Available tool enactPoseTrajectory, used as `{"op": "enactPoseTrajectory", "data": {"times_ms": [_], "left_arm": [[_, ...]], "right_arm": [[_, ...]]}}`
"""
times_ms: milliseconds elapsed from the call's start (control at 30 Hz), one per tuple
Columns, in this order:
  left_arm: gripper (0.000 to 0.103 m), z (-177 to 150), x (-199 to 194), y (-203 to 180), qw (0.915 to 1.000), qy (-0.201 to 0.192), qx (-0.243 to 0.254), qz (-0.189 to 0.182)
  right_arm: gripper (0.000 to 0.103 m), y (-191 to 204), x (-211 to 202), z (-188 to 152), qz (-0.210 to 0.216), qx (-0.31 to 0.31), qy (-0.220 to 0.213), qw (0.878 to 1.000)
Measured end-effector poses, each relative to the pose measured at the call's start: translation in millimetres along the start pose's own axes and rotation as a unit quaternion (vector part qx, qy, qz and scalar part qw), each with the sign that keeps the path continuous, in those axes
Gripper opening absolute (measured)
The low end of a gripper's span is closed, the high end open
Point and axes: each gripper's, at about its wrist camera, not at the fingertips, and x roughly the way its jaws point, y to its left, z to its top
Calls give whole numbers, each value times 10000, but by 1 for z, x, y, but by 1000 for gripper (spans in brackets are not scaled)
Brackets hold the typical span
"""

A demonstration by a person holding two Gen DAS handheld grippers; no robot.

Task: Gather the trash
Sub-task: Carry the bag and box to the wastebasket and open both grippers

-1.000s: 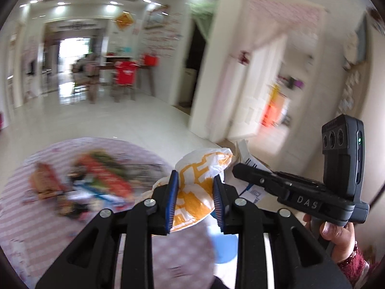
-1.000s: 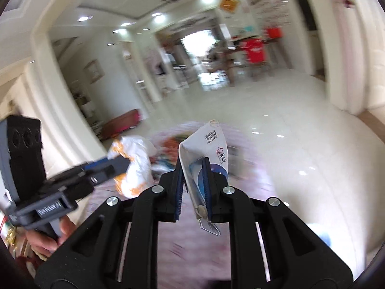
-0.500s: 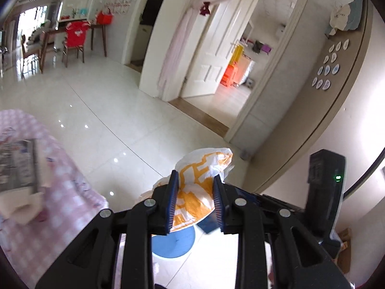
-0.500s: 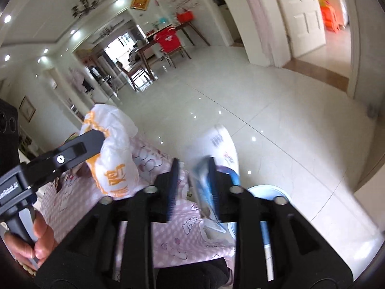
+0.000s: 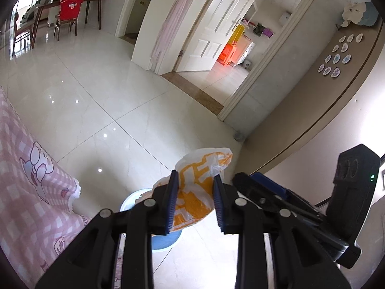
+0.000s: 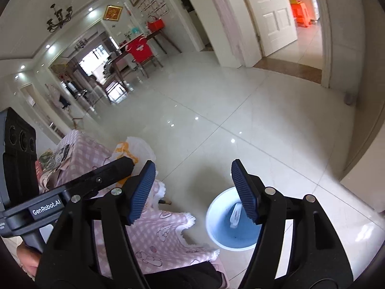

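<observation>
Pale glossy floor tiles lay under the orange-and-white plastic bag (image 5: 197,192), light, soft and crinkly, pinched mid-body at lower centre by the left tool (image 5: 195,203) above the blue bin (image 6: 232,226), while the empty right tool (image 6: 193,192) was opening wide.

from my feed it's glossy white floor tiles (image 6: 252,110) everywhere, spotlights bouncing off them. white panel door (image 5: 216,24) stands open, dining table with chairs (image 6: 134,57) far back under a black chandelier (image 6: 59,16).
</observation>
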Motion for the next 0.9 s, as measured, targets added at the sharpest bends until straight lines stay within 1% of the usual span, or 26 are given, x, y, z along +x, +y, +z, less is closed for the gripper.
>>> {"op": "enactPoseTrajectory", "data": {"times_ms": [33, 167, 300, 333, 367, 400, 433, 467, 533, 667, 767, 900], "left_arm": [[27, 0, 4, 0, 10000, 41, -29, -6], [27, 0, 12, -2, 9998, 172, 7, -82], [30, 7, 25, -16, 9996, 234, 107, -151], [36, 11, 28, -20, 9995, 243, 115, -167], [53, 14, 30, -22, 9994, 278, 101, -178], [59, 14, 31, -23, 9994, 295, 71, -179], [72, 16, 32, -23, 9995, 292, 1, -119], [77, 18, 31, -22, 9995, 283, -51, -105], [77, 15, 28, -18, 9994, 296, -97, -131], [77, 11, 21, -15, 9995, 304, -106, -34], [77, 6, 9, -13, 9996, 254, -57, 131], [77, -2, -16, -5, 9992, 82, -31, 379]], "right_arm": [[66, -1, -3, -1, -73, -4, -43, 10000], [67, -13, -15, -2, -146, 131, -301, 9994], [69, -18, -23, 2, -291, 211, -566, 9977], [69, -19, -26, 3, -335, 254, -644, 9970], [69, -19, -28, 4, -358, 288, -683, 9966], [70, -21, -31, 5, -357, 355, -715, 9962], [70, -25, -34, 5, -326, 462, -758, 9955], [70, -26, -36, 6, -321, 514, -782, 9951], [71, -25, -39, 6, -341, 508, -798, 9949], [71, -21, -41, 6, -322, 471, -760, 9955], [71, -13, -42, 6, -250, 424, -715, 9962], [72, 3, -43, 7, -103, 302, -648, 9974]]}}
